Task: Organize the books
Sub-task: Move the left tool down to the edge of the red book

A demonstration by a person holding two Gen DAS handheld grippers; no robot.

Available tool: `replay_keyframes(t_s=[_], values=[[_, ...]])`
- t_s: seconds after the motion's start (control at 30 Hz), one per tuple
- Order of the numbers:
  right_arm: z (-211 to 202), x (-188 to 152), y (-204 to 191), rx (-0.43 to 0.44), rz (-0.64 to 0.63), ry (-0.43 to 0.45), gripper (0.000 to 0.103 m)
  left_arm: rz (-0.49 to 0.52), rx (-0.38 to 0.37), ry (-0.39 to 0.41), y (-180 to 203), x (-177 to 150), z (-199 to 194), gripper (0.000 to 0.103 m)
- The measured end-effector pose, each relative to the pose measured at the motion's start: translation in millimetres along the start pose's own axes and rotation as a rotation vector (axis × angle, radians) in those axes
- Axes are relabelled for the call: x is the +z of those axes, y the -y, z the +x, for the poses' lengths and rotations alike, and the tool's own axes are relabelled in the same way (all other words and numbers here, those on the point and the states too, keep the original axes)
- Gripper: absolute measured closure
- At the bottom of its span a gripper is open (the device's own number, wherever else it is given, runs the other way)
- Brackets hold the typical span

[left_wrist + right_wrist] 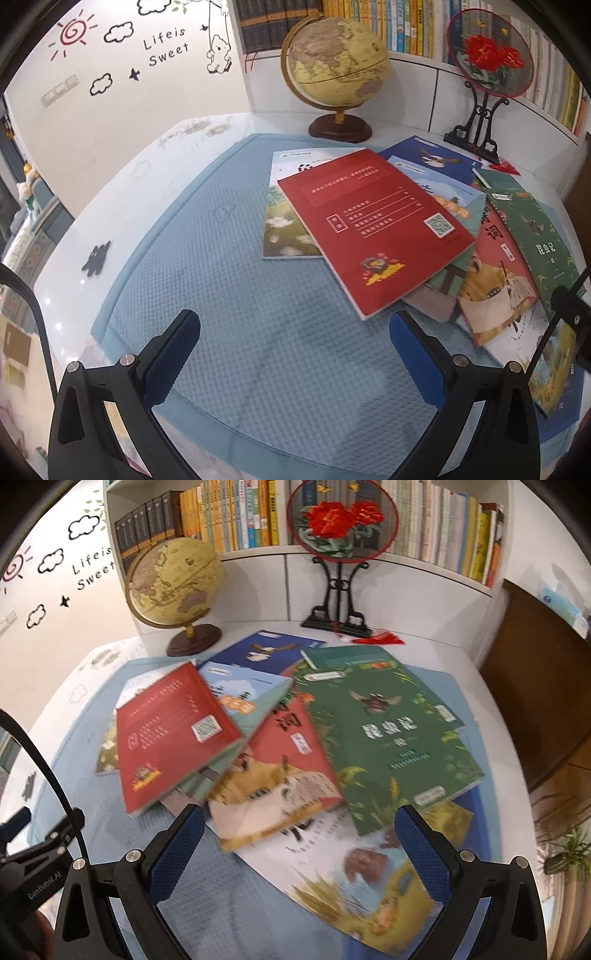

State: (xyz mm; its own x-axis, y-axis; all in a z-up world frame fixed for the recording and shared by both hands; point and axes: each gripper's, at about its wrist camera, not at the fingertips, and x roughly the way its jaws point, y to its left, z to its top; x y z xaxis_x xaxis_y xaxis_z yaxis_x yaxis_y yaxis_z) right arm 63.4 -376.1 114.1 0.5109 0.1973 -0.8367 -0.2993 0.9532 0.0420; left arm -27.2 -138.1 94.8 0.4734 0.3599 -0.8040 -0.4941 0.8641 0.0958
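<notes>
Several books lie in a loose, overlapping heap on a blue quilted mat [229, 295]. A red book [373, 229] [173, 734] lies on top at the left, a green book [532, 236] [384, 734] on the right, and an orange-red picture book [280, 775] between them. A dark blue book [258, 650] sits at the back. My left gripper [295, 354] is open over bare mat, just short of the red book's near corner. My right gripper [299, 849] is open above a large flat picture book [351, 878] at the heap's front. Nothing is held.
A globe [336, 70] [173, 587] and a round flower screen on a black stand [491, 62] [341, 528] stand at the back of the white table. Above them runs a shelf full of books [424, 520]. A brown cabinet [546, 690] is at right.
</notes>
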Motion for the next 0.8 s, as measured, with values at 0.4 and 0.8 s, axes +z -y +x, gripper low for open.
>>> replay_keyframes(t_s=[0.4, 0.8], values=[[37, 40, -49, 0.082, -0.155, -0.002, 0.001, -0.003, -0.172, -0.083, -20, 42, 52, 0.001], [124, 89, -66, 0.216, -0.223, -0.133, 0.044, 0.034, -0.32, -0.172, 0, 53, 102, 0.03]])
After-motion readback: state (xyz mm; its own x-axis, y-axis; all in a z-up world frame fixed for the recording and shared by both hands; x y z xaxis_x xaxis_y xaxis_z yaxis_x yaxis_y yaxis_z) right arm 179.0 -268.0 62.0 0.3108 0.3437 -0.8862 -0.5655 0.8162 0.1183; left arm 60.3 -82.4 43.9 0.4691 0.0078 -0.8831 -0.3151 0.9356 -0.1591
